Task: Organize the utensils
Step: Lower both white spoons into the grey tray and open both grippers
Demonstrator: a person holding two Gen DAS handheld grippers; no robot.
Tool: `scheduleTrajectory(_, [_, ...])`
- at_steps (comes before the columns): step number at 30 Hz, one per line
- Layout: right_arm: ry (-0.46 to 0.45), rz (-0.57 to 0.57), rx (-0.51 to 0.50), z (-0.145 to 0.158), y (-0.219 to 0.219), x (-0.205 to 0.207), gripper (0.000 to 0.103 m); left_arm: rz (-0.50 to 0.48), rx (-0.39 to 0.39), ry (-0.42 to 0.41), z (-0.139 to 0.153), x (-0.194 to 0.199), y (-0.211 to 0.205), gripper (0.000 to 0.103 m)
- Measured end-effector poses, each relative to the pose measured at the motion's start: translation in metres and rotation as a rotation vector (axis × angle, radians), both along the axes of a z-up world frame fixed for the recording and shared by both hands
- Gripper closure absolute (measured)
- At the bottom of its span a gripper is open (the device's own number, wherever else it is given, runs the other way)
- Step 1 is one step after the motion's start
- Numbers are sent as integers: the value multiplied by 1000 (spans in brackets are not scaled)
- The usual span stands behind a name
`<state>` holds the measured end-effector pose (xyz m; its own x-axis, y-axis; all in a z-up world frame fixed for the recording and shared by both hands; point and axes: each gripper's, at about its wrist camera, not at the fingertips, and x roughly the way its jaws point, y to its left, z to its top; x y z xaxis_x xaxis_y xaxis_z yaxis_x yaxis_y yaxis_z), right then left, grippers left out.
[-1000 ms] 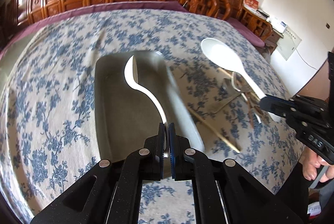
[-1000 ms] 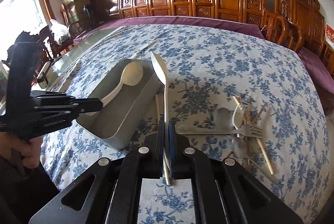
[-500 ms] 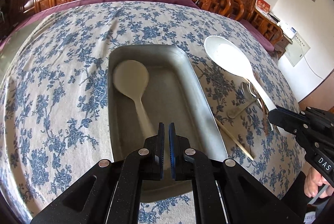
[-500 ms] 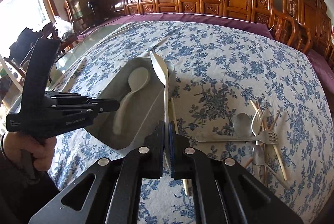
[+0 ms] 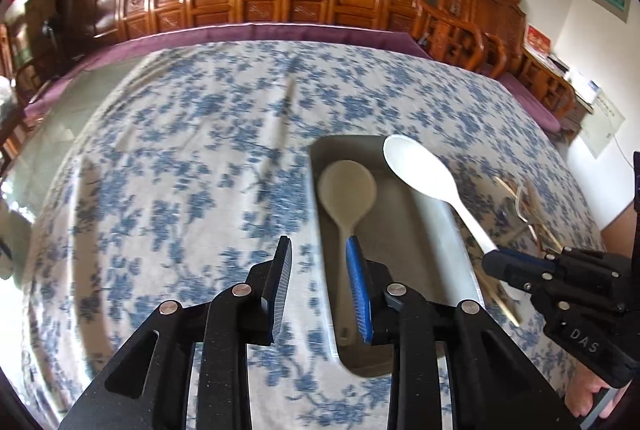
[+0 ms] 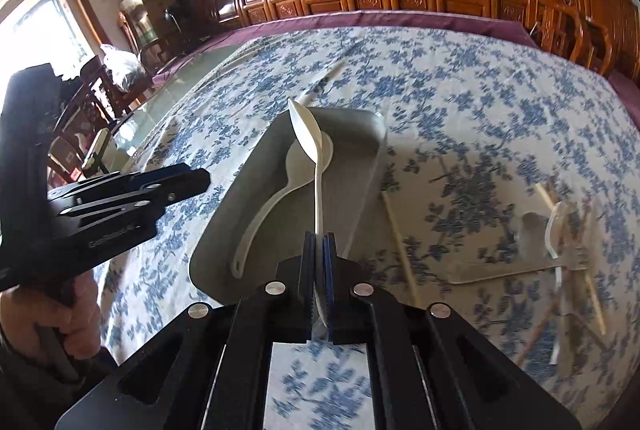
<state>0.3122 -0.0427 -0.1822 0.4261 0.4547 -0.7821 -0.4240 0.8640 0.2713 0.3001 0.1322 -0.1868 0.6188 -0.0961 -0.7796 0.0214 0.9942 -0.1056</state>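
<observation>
Left gripper (image 5: pixel 320 286), fingers just parted and empty, beside one white spoon (image 5: pixel 347 197) in the grey tray (image 6: pixel 352 133); right gripper (image 6: pixel 318 266) clamps a second spoon (image 6: pixel 308 133), probably to lower in next

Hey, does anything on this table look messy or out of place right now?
Yes. Right of the grey tray, forks, a spoon and chopsticks lie crossed in a loose heap, and one chopstick lies alone beside the tray. Only one white spoon lies in the tray.
</observation>
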Motion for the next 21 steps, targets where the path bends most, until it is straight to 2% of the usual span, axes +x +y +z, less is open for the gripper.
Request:
scheduleTrajectory(5, [32,-2,6,-14,18,8,97,48,-13,-22,5,-2,15,77])
scheduleTrajectory(12, [49,19,-14,-32,38,9,97,62,-23,-37,8,-5,20,77])
scheduleTrajectory(15, [57,31,0,-36,39,9,94,60,-22,-44,10,-6,18,77])
scheduleTrajectory(21, [47,54,21,-33,35,7,94,57,-23,-54,12,-8,16,77])
